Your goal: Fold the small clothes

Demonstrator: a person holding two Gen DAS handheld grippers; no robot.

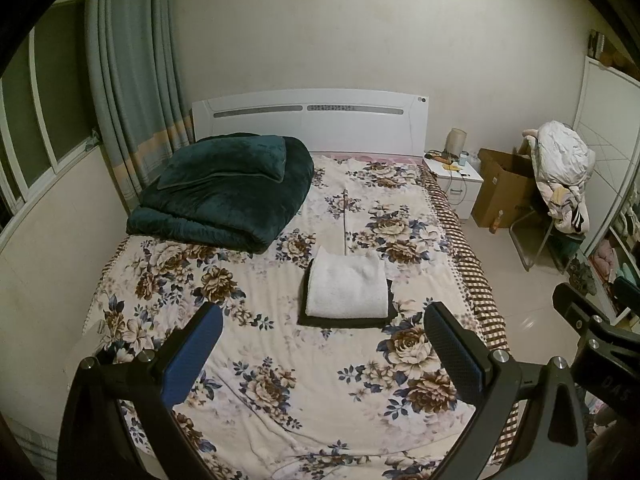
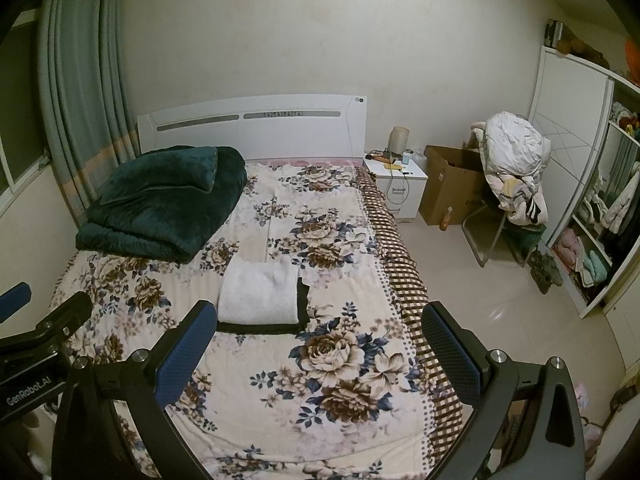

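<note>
Both claws are held spread wide above the near end of the bed, and nothing is gripped or touched by either. On the left claw (image 1: 320, 344) a blue textured pad is carried by one finger and a black ribbed pad by the other; the right claw (image 2: 316, 344) is built the same way, and its body is seen at the right edge of the left wrist view.

A white folded towel-like cloth of fluffy terry texture (image 1: 347, 286) is laid on a flat black folded garment (image 1: 340, 322), whose edges are shown as a dark border beneath it. The stack is placed near the middle of the cream bedsheet printed with brown and blue flowers (image 1: 280, 400), well apart from both claws. A brown checked border (image 2: 394, 264) is run along the sheet's right side.

A dark green plush folded duvet with a matching pillow on top (image 1: 224, 192) is piled near the white glossy headboard (image 1: 312, 120). A white bedside cabinet (image 2: 396, 184) and a brown cardboard box (image 2: 448, 188) are set beside the bed.
</note>
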